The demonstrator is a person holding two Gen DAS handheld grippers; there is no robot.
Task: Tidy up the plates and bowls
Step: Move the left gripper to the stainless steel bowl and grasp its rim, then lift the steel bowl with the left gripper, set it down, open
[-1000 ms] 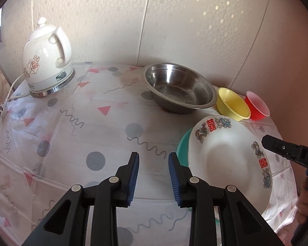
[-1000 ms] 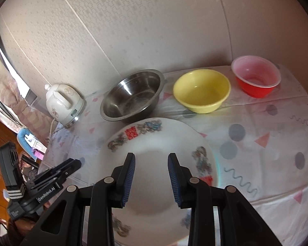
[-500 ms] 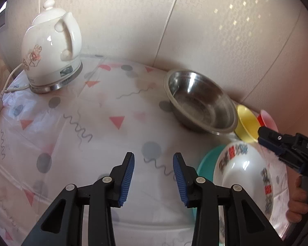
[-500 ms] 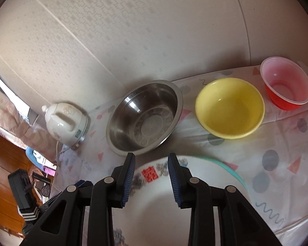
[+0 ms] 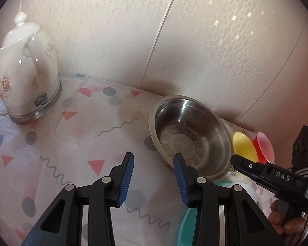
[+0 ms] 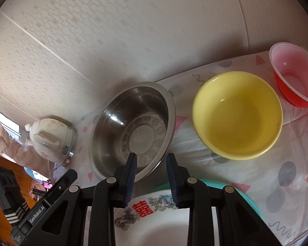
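Steel bowl (image 6: 131,131) sits centre frame, right gripper (image 6: 151,162) closing over its near rim, left gripper (image 5: 153,164) empty, parted.

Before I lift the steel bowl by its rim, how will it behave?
The steel bowl looks thin-walled, so probably light and rigid. Its polished, flared rim may slip between the fingers. Its broad flat base suggests it slides rather than tips when pushed.

White plate (image 6: 154,225) and teal plate (image 6: 246,196) mostly behind right gripper (image 6: 152,172).
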